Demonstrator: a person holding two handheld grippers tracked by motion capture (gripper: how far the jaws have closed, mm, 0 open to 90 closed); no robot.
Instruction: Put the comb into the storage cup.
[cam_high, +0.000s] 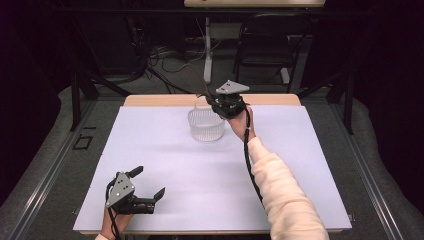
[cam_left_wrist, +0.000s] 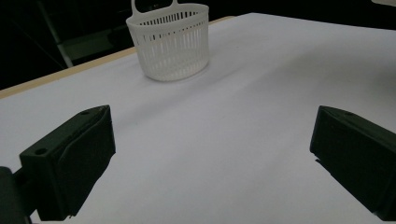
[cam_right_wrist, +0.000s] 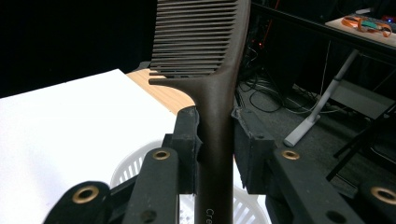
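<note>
The right gripper (cam_right_wrist: 215, 140) clamps the handle of a dark brown plastic comb (cam_right_wrist: 212, 84), held above the white slotted plastic basket (cam_high: 206, 125). The left gripper (cam_left_wrist: 212, 154) rests with jaws wide apart, empty, on the white table (cam_high: 200, 190).

Looks like a lab/recording studio setup: black curtains all round, a table (cam_high: 210, 165) w/ plain white top, dark frame posts (cam_high: 76, 100) at the sides, loose cables (cam_high: 150, 57) tangled on the grey floor, folding chair (cam_high: 267, 47) and 2nd desk (cam_high: 252, 3) at back.
</note>
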